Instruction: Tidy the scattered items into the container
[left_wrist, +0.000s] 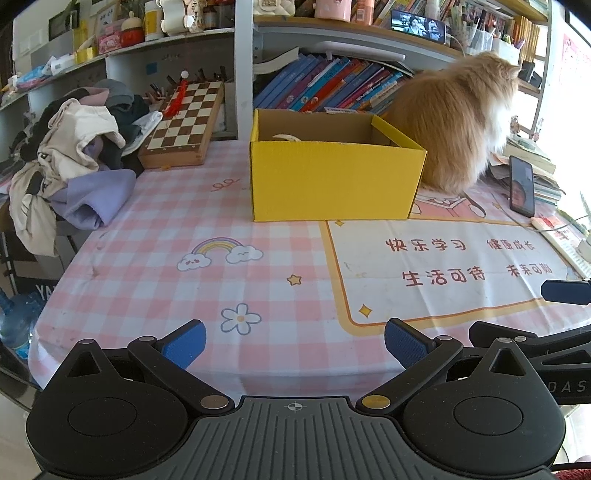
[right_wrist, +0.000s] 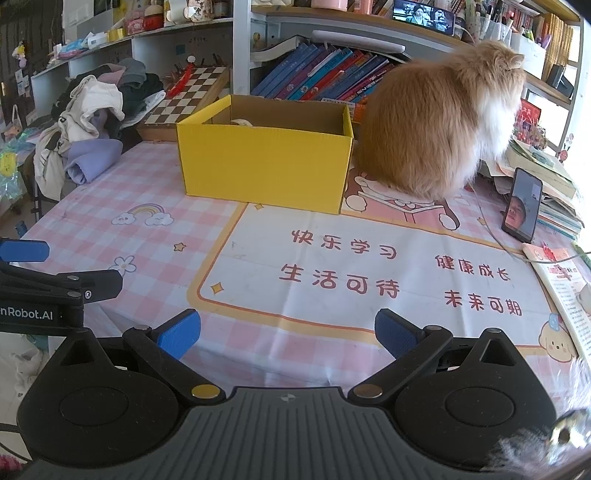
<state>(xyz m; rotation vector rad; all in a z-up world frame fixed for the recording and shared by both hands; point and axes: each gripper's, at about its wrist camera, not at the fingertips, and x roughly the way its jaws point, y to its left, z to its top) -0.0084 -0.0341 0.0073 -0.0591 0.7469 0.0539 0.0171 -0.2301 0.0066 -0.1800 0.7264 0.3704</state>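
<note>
An open yellow cardboard box stands on the pink checked tablecloth, also in the right wrist view. A pale curved item lies inside it, partly hidden by the wall; it also shows in the right wrist view. My left gripper is open and empty, low over the table's near edge. My right gripper is open and empty, beside the left one. The right gripper's fingertip shows in the left view; the left gripper's fingertip shows in the right view.
A fluffy orange cat sits right of the box. A phone stands propped at the right, by stacked books. A clothes pile and a chessboard lie at the left. Bookshelves line the back.
</note>
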